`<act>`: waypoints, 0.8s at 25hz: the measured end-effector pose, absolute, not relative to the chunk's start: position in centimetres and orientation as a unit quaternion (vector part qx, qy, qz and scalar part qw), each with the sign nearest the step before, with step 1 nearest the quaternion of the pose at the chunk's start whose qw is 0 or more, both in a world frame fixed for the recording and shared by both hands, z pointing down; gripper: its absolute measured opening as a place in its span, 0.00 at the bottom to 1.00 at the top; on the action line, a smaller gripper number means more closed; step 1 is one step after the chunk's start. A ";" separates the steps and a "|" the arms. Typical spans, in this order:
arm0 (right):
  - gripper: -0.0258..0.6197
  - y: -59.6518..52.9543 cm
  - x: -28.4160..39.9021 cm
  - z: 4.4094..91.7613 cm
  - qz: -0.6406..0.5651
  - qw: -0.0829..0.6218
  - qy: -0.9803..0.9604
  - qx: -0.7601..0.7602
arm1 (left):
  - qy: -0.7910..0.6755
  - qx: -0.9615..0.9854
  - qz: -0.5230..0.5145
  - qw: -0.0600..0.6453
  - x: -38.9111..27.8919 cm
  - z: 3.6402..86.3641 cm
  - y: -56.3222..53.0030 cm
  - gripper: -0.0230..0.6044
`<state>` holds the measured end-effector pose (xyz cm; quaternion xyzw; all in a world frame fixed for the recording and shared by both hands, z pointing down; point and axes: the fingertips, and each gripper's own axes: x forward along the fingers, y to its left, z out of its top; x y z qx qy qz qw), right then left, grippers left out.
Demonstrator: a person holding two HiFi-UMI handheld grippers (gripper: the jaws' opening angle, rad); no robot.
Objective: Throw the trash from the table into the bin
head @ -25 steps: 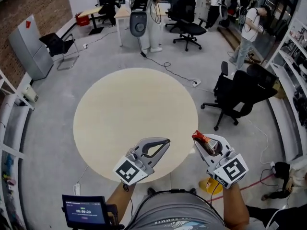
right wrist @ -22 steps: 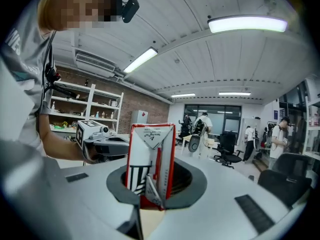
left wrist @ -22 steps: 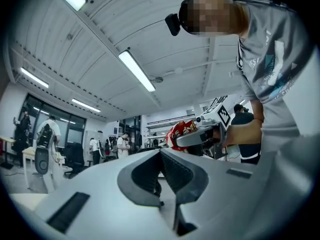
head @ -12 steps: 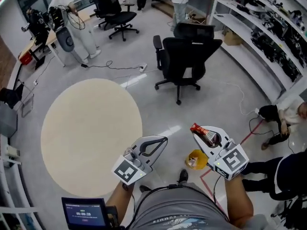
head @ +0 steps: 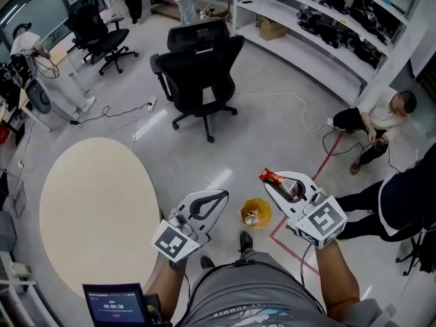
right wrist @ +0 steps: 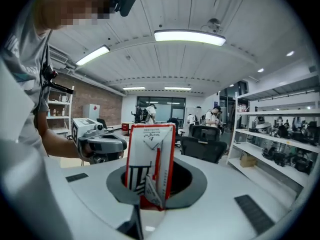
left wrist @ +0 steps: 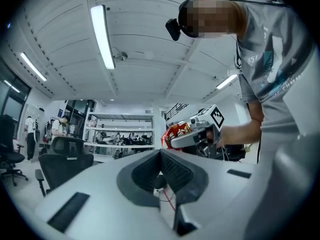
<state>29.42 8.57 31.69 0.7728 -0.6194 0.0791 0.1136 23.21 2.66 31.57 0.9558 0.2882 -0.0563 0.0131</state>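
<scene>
My right gripper (head: 285, 187) is shut on a red and white snack packet (head: 273, 178), which sticks out past its tips. The right gripper view shows the packet (right wrist: 150, 156) standing upright between the jaws. A small yellow bin (head: 256, 212) with some trash inside stands on the floor, below and between the two grippers. My left gripper (head: 219, 197) is shut with nothing in it, its tips meeting in the left gripper view (left wrist: 160, 153). The round beige table (head: 95, 210) lies to the left, its top bare.
A black office chair (head: 197, 63) stands ahead on the grey floor. Shelving (head: 327, 19) runs along the far right, and a person (head: 378, 121) crouches by it. Red tape lines (head: 320, 169) and a cable cross the floor near the bin. A small screen (head: 112, 304) sits bottom left.
The view has swung right, away from the table, which now sits at the left. The yellow bin has come under the grippers. The right gripper still holds the packet.
</scene>
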 end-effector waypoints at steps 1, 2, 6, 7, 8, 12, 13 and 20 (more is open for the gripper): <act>0.15 9.4 29.4 31.3 0.080 0.108 -0.611 0.780 | 0.299 0.953 -0.047 0.011 23.3 31.5 3.3 0.10; 0.15 10.4 29.4 31.1 0.082 0.102 -0.600 0.789 | 0.312 0.949 -0.041 0.005 23.5 31.6 4.1 0.10; 0.15 15.6 29.3 34.2 0.088 0.085 -0.556 0.822 | 0.365 0.930 -0.038 -0.003 24.0 33.6 8.5 0.10; 0.15 16.7 29.1 35.0 0.088 0.081 -0.547 0.829 | 0.376 0.926 -0.035 -0.005 24.0 34.4 9.5 0.10; 0.15 17.7 28.9 35.5 0.089 0.078 -0.538 0.835 | 0.387 0.921 -0.032 -0.009 23.8 35.0 10.4 0.10; 0.15 20.6 27.3 35.1 0.094 0.066 -0.505 0.856 | 0.439 0.897 -0.019 -0.040 23.1 35.2 13.4 0.10; 0.15 21.2 26.9 35.0 0.097 0.064 -0.497 0.860 | 0.452 0.891 -0.012 -0.049 22.9 35.3 14.1 0.10; 0.15 21.4 29.2 41.5 0.116 0.043 -0.470 0.874 | 0.506 0.859 0.030 -0.069 25.3 42.1 16.4 0.10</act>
